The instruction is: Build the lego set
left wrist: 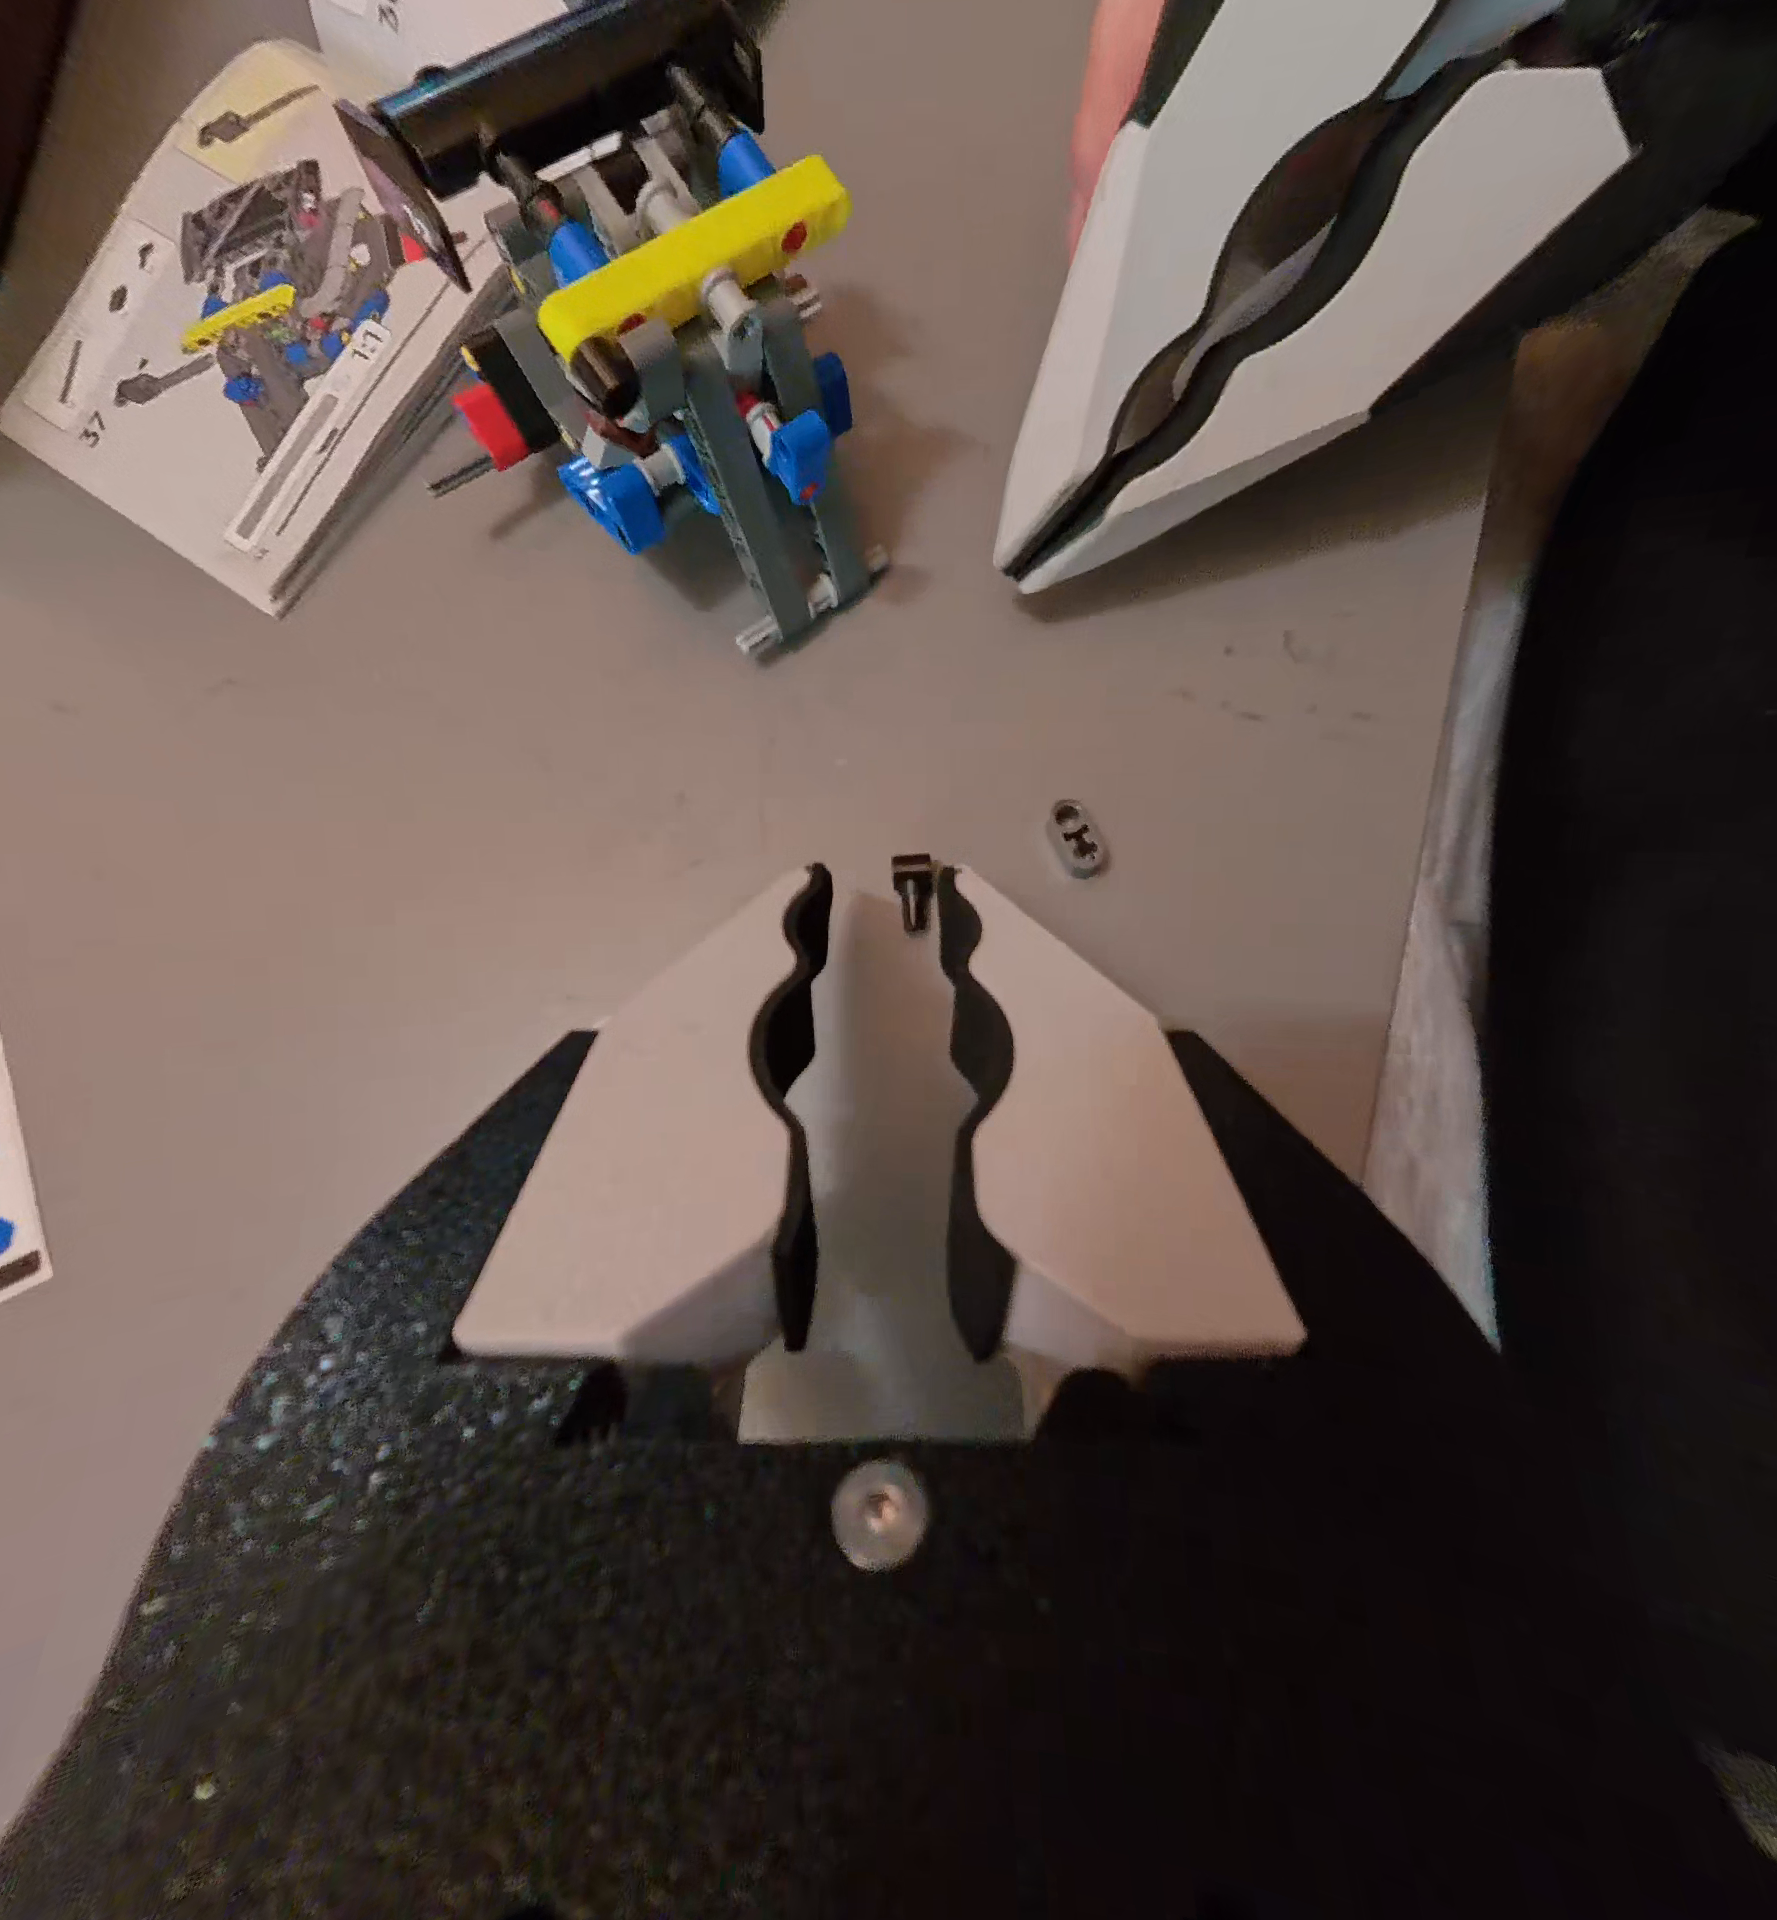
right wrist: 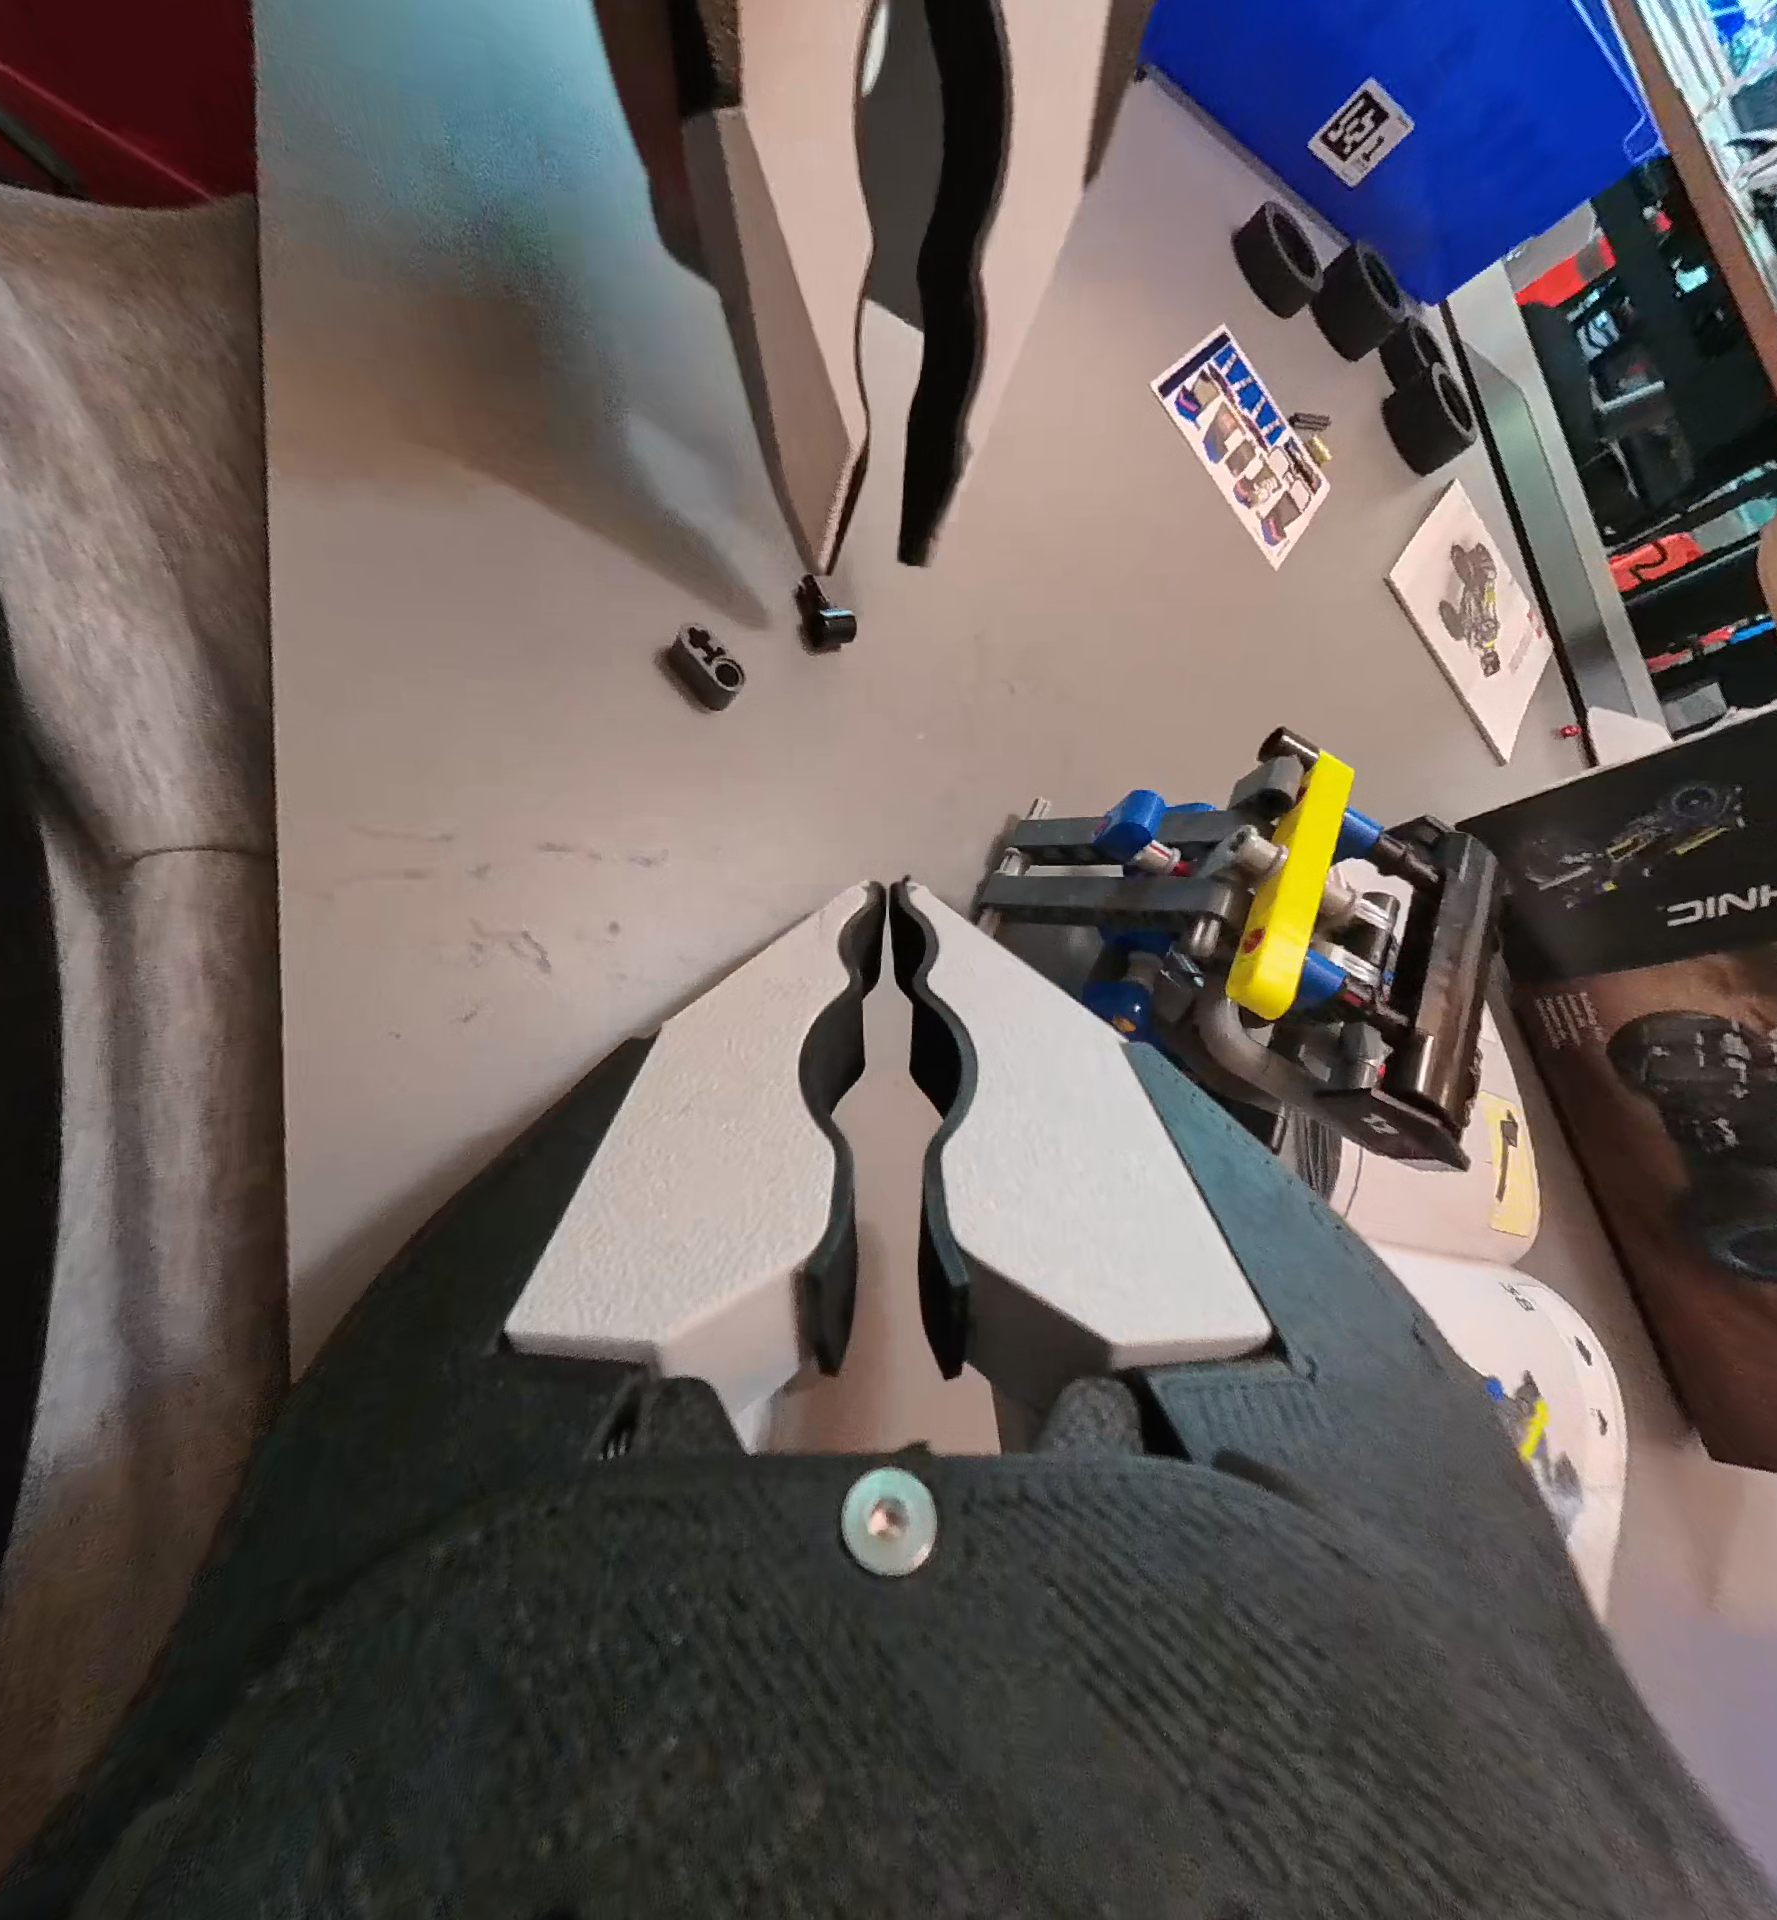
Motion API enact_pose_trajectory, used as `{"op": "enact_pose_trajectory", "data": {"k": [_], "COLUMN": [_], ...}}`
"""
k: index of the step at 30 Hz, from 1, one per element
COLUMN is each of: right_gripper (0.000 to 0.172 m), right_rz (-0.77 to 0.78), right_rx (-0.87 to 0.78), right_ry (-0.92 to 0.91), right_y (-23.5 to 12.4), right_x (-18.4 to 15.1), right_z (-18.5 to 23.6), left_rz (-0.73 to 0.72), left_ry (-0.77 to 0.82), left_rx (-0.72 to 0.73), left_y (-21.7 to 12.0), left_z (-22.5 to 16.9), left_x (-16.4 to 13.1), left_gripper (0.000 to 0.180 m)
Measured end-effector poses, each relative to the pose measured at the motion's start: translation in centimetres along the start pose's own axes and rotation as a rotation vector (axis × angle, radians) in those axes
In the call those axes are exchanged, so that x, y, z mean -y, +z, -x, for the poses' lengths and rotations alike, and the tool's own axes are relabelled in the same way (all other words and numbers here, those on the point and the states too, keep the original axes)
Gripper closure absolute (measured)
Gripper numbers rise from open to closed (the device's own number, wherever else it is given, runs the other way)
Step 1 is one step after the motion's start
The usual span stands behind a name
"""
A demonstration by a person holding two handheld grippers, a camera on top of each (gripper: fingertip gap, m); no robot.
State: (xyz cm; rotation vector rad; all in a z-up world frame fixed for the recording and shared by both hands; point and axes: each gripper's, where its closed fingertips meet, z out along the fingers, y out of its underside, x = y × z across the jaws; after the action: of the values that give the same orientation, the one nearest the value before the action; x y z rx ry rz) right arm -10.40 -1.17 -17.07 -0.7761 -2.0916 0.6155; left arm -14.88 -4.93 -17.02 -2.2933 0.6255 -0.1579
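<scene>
A: Item one — left gripper (left wrist: 879, 883)?

B: Jaws apart over the grey table (left wrist: 448, 748). A small black pin (left wrist: 911, 891) lies on the surface at the tips, just beside the right-hand pad (left wrist: 967, 935); the other pad stands clear of it, so nothing is clamped. A small grey two-hole connector (left wrist: 1078, 837) lies near, unheld.

A: Item two — right gripper (right wrist: 886, 891)?

B: Tips together, nothing visible between them. It sits above the table just beside the brick-built model (right wrist: 1279, 956).

A: Condition of the model?

B: Part-assembled: dark grey beams, blue joints, a yellow beam (right wrist: 1284, 894) across the top, a black block at the far end. No wheels on it — four black tyres (right wrist: 1362, 301) stand well apart, near a blue bin (right wrist: 1403, 104). By my judgement, the build is under way with much left; the two loose pieces are not fitted.

A: Paper goods?

B: An open instruction booklet (left wrist: 229, 343) beside the model, a sticker sheet (right wrist: 1242, 447), a second booklet (right wrist: 1476, 623), and the set's dark box (right wrist: 1694, 997).

A: Surface and room?

B: Matte grey tabletop, lightly scuffed. A person in grey fabric sits at the near edge. Shelving with assorted equipment behind — too blurred to list.
</scene>
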Motion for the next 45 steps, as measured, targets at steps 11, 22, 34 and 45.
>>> {"op": "enact_pose_trajectory", "data": {"k": [11, 22, 34, 45], "right_gripper": [0.169, 0.148, 0.162, 0.171], "right_rz": [0.001, -0.501, -0.593, -0.535], "right_rx": [0.03, -0.017, -0.525, -0.509], "right_ry": [0.077, 0.652, 0.32, 0.109], "right_y": [0.0, -4.5, -7.8, -7.6], "right_x": [-0.3, 6.6, 11.0, 10.6], "right_z": [0.1, -4.7, -7.6, -6.5], "left_rz": [0.273, -0.944, -1.15, -0.825], "left_ry": [0.006, -0.435, -0.716, -0.349], "left_rx": [-0.064, -0.23, -0.39, -0.183], "left_y": [1.7, -7.1, -7.7, -7.1], "left_z": [-0.4, 0.7, -1.7, -2.7], "left_x": [-0.6, 12.1, 15.2, 13.9], "left_gripper": [0.176, 0.176, 0.176, 0.175]}}
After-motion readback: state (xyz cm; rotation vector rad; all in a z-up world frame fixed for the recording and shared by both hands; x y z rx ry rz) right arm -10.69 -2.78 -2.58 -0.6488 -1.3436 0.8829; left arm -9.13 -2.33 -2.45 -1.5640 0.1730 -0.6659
